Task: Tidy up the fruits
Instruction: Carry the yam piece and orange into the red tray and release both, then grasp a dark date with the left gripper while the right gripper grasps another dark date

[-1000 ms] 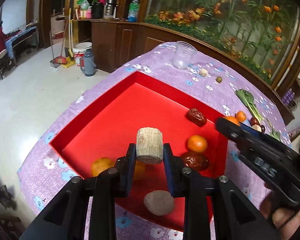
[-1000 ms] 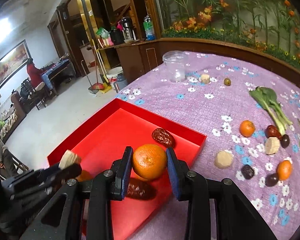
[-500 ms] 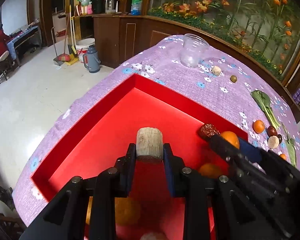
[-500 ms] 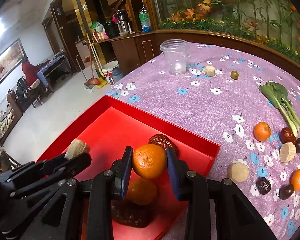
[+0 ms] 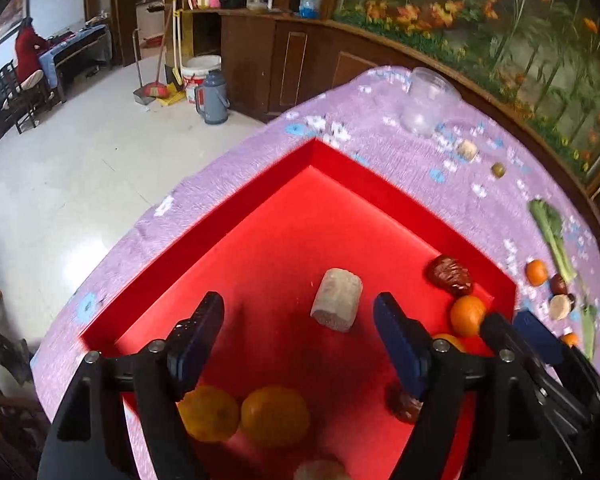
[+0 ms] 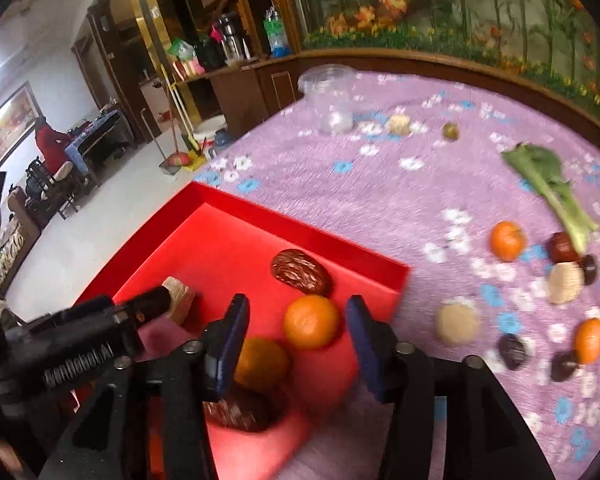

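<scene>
As both pairs of fingers part, two pieces are being let go over the red tray (image 5: 400, 204).
Beige chunk (image 5: 336, 300): between the left gripper (image 5: 298, 328) pads but touching neither, tilted, low over or on the tray floor; which, I cannot tell.
Chunk handling: looks light, stiff and rough, probably easy to pinch across its flat sides.
Tangerine (image 6: 311, 322): between the right gripper (image 6: 296, 340) pads, clear of both, near the tray's right corner.
Tangerine handling: round, likely to roll; soft skin, so take it across the middle with mild pressure.
Left fingers: opening, released, wide apart.
Right fingers: opening, released.
Tray neighbours: a wrinkled red date (image 6: 301, 271) just behind the tangerine, a second tangerine (image 6: 260, 364) in front.
Worktop (image 6: 380, 192): more tangerines, dates and beige pieces lie loose on the purple cloth, well apart from the tray.
</scene>
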The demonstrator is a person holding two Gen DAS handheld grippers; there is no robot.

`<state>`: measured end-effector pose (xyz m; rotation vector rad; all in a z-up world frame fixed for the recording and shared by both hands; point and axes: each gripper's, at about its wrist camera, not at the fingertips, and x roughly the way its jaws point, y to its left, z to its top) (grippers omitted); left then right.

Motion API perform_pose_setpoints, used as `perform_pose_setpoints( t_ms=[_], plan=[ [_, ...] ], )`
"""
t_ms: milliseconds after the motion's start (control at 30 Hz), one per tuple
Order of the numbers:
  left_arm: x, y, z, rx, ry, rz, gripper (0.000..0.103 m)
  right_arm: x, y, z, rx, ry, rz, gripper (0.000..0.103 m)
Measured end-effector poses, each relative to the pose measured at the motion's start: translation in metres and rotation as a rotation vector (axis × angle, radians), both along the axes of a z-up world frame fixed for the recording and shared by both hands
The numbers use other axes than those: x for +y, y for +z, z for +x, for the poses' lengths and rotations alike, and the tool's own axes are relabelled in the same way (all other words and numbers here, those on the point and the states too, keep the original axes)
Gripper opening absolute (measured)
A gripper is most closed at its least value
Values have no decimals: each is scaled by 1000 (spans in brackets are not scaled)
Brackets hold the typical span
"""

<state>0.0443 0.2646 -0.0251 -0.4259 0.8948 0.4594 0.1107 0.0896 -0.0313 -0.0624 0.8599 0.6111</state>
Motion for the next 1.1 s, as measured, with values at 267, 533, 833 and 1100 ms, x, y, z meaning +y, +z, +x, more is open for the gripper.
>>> perform_pose_setpoints(
  t_ms=[267,533,833,1100],
  plan=[
    [-66,27,-25,-136,-133,4,81,-121,10,-36,-47,-163,62,71],
    [-161,14,-4,-107,-382,45,81,-187,-25,-13,44,-264,4,63],
    [-180,1,13,-73,-406,58,81,-170,-36,28,45,-224,-49,54],
    [-186,-9,28,-56,-397,87,81,-160,-39,40,-3,-210,-116,34]
  ],
)
